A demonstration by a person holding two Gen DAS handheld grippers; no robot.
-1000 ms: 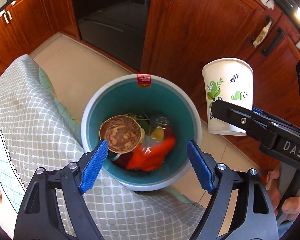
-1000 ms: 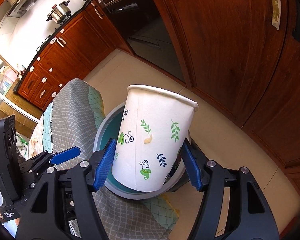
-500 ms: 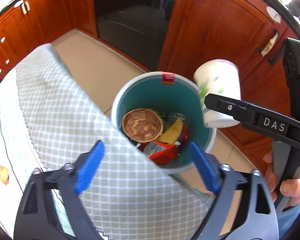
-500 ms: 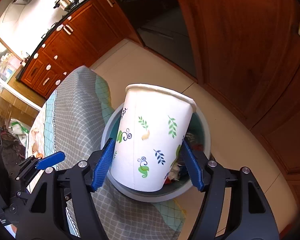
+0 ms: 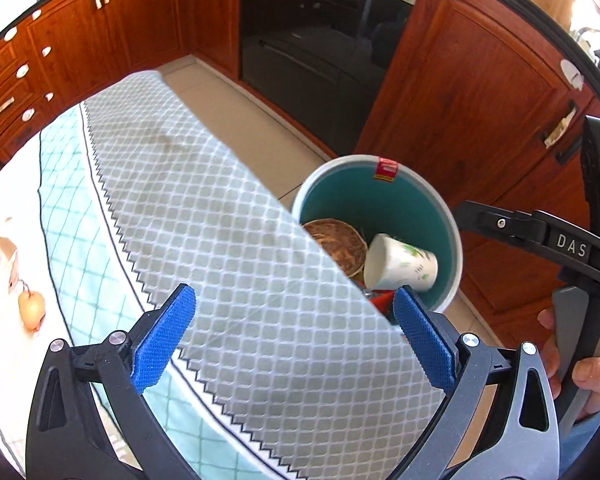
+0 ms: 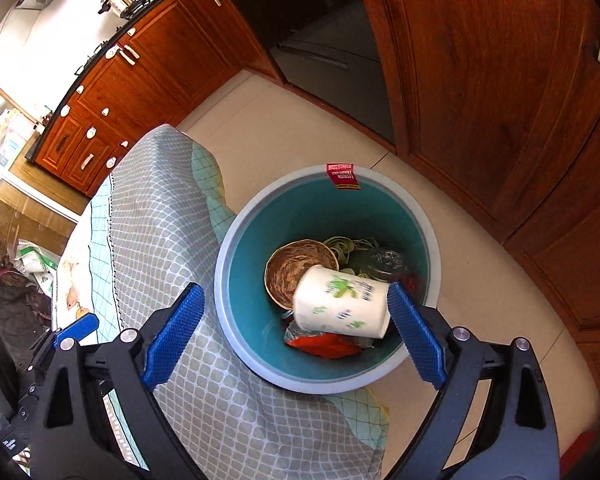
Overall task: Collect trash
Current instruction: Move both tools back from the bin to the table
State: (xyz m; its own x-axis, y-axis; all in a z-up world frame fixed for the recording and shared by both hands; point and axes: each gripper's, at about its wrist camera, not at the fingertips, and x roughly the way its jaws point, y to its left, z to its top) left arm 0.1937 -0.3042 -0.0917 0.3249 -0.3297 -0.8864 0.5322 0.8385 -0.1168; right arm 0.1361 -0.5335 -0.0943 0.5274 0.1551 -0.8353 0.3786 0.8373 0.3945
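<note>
one paper cup [image 6: 342, 306] lies on its side in the teal bin [image 6: 235, 320] at lower centre, both the right tool [image 6: 295, 340] and left tool [image 5: 293, 336] spread and empty, a scrap [image 5: 31, 308] left on the bench [image 5: 3, 240].

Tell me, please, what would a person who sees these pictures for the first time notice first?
The eye goes first to the teal trash bin on the kitchen floor, beside the checkered tablecloth. Inside it a white paper cup with green leaf prints lies on its side, against a round brown bowl and red wrappers. The right hand-held gripper hangs open above the bin.
</note>
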